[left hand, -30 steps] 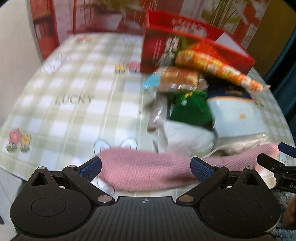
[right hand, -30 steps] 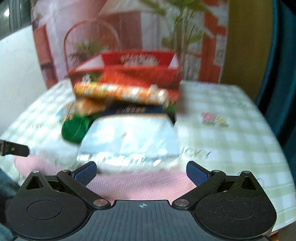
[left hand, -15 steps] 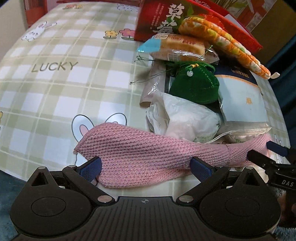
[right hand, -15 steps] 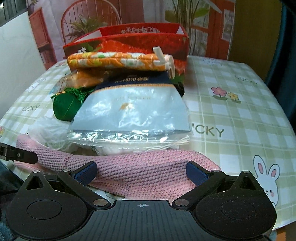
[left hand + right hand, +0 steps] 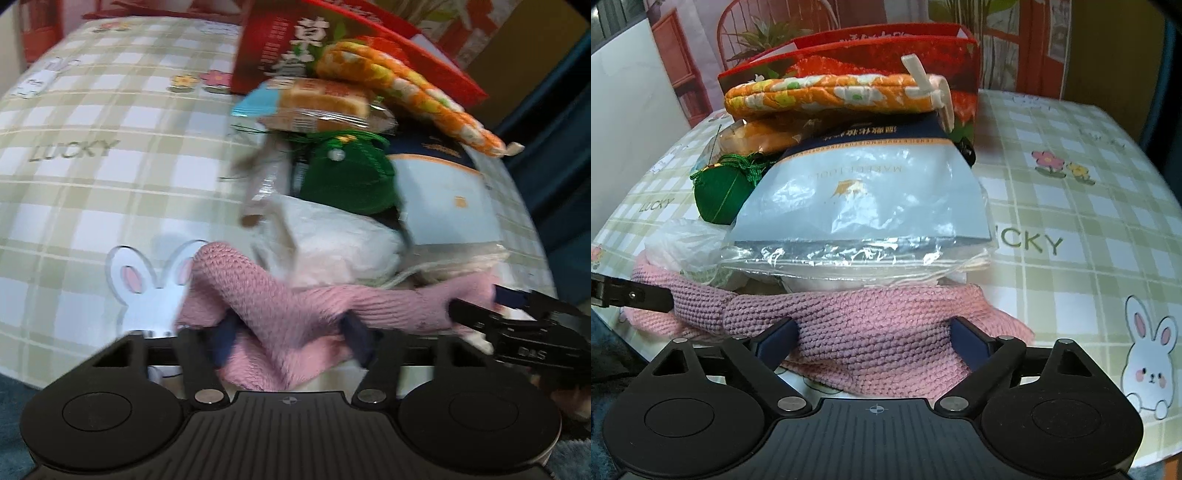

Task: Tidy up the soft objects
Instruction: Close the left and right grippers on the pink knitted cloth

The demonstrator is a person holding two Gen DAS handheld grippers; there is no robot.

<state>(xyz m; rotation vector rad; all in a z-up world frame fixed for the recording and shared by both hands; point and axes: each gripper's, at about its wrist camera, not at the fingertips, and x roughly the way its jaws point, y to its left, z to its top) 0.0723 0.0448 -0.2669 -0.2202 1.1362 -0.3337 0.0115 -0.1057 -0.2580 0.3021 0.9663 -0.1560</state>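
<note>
A pink knitted cloth (image 5: 280, 306) lies along the near edge of the table, in front of a heap of soft things. My left gripper (image 5: 291, 339) is closing its jaws on the cloth's left part, and the knit is bunched into a ridge between the pads. In the right wrist view the same pink cloth (image 5: 871, 325) fills the gap of my right gripper (image 5: 871, 341). Its jaws are also closing, and both pads touch the knit. The right gripper's finger (image 5: 517, 321) shows at the cloth's right end.
Behind the cloth are piled a white plastic bag (image 5: 340, 236), a green pouch (image 5: 351, 177), a blue-and-white packet (image 5: 864, 199), a bread packet (image 5: 321, 103) and an orange floral mitt (image 5: 831, 92). A red box (image 5: 886, 40) stands behind them on the checked tablecloth (image 5: 1089, 221).
Both grippers came down and forward onto the pink cloth. The left jaws closed a long way and gathered the knit into a fold; the right jaws narrowed a little.
</note>
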